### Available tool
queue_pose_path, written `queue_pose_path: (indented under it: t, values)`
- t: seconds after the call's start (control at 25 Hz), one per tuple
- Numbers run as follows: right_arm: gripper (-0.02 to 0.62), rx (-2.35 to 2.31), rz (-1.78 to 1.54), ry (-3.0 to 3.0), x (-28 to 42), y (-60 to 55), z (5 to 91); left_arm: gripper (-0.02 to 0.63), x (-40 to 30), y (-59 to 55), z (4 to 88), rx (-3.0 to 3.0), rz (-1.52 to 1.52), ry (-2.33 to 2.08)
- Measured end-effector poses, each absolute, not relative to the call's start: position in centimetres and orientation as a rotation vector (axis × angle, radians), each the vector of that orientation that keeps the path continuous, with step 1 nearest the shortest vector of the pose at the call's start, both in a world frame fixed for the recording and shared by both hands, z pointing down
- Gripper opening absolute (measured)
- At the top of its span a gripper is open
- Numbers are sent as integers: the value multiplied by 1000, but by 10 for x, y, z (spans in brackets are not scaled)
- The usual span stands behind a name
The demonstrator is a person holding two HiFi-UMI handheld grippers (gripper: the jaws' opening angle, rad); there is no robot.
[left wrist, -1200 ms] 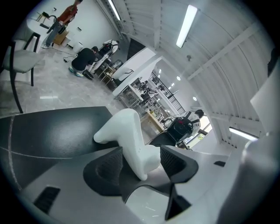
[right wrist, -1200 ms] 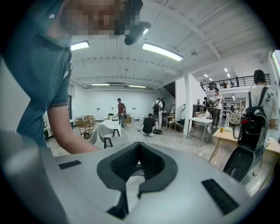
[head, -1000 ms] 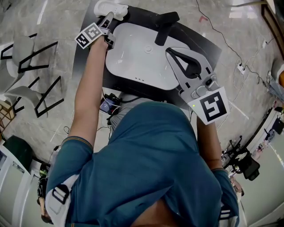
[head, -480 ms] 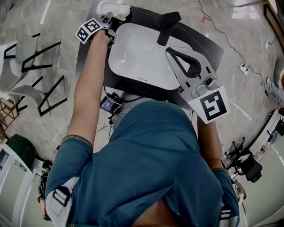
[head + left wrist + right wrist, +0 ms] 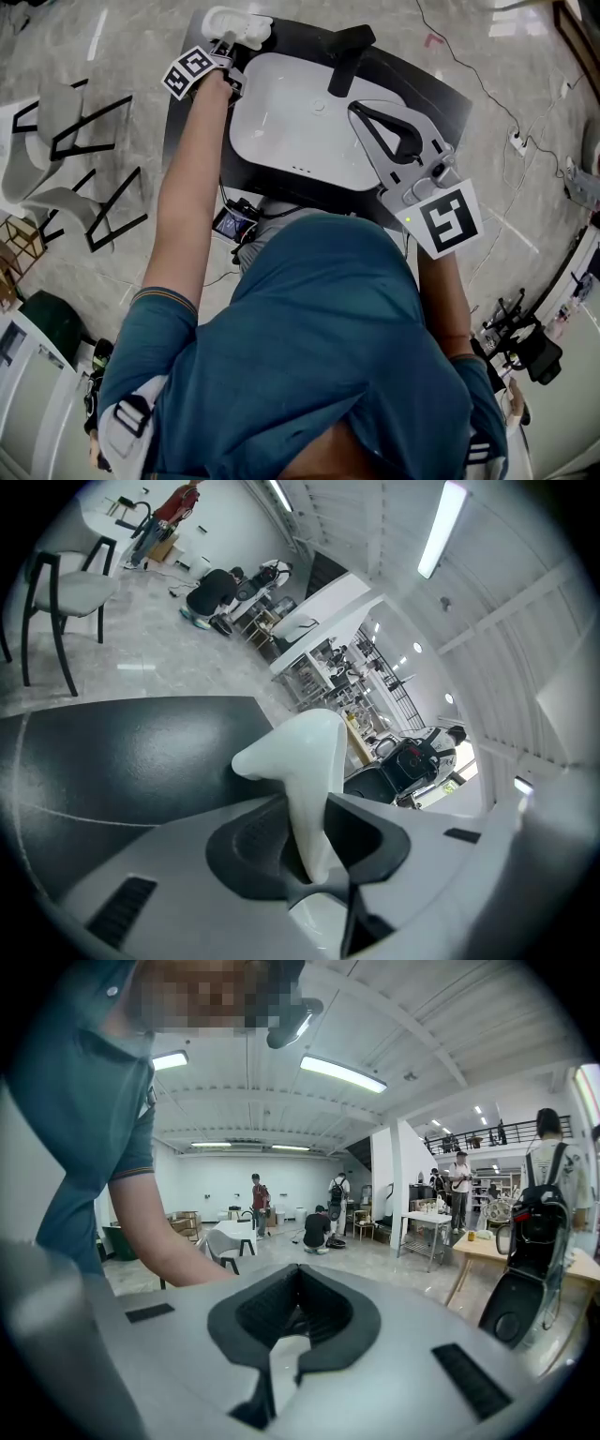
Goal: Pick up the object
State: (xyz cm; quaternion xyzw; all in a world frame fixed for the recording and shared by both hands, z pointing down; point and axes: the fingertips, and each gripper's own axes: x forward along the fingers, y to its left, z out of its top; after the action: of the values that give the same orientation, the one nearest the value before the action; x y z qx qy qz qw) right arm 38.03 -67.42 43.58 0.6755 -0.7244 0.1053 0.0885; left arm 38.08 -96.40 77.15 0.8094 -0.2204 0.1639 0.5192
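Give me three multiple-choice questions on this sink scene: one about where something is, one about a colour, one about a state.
1. Where is the white object? A on a chair; B at the far left corner of the black counter; C on the floor.
2. What colour is the faucet? A black; B chrome; C white.
3. How do the left tongs stand? A wide open and empty; B closed on the white object; C closed on the faucet.
Answers: B, the head view shows it at that corner, beside the basin. A, it shows dark over the white basin. B, the jaws have just been closing and their pads press the object between them.
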Motion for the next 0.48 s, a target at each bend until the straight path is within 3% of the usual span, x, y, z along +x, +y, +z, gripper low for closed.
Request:
queue_pose_path:
  t: [0.48]
  values:
    - [14, 1982, 306, -2186, 372, -676, 436, 115, 376, -937, 736, 1976, 298, -396]
